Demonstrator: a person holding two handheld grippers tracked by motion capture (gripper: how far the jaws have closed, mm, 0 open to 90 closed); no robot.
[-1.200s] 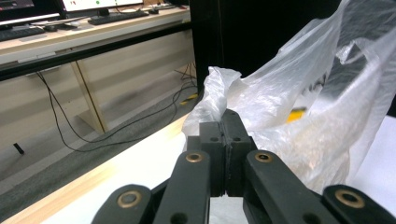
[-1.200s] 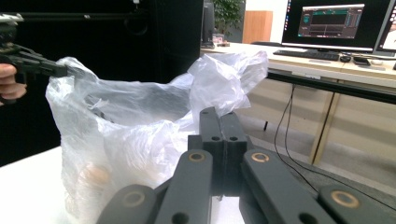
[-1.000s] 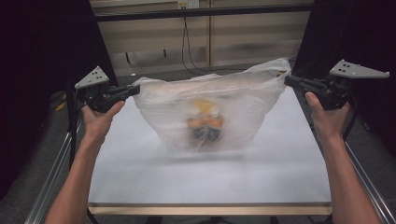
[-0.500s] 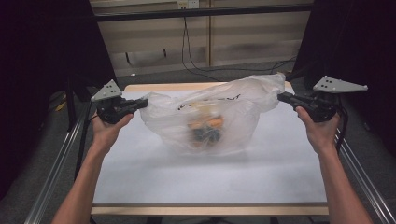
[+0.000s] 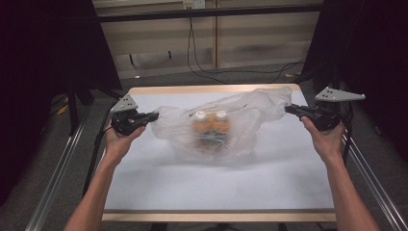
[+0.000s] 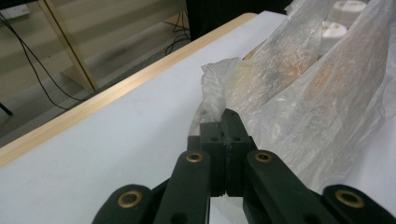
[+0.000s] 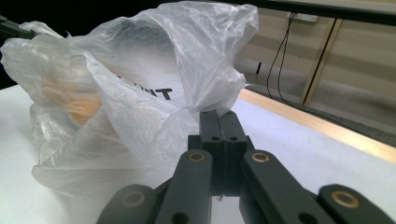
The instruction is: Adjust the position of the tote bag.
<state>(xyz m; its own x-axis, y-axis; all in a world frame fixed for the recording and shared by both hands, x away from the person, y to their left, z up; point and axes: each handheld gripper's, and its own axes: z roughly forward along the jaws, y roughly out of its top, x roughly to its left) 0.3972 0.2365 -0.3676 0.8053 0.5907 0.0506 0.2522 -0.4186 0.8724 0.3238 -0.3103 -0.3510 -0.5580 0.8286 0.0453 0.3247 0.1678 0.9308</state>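
A clear plastic bag rests on the white table, stretched between my two grippers. Inside it stand two orange bottles with white caps. My left gripper is shut on the bag's left edge, and the left gripper view shows the jaws pinching the film at the left gripper's tips. My right gripper is shut on the bag's right edge. In the right gripper view the bag bunches at the closed tips of the right gripper, with black print on the film.
The table's wooden far edge lies just behind the bag. Black cables trail on the floor beyond it. Metal rails run along both sides of the table. Dark curtains stand to the left and right.
Both grippers have come down with the bag, whose bottom now rests on the table. The bag has sagged and spread wider, and the bottles now stand lower.
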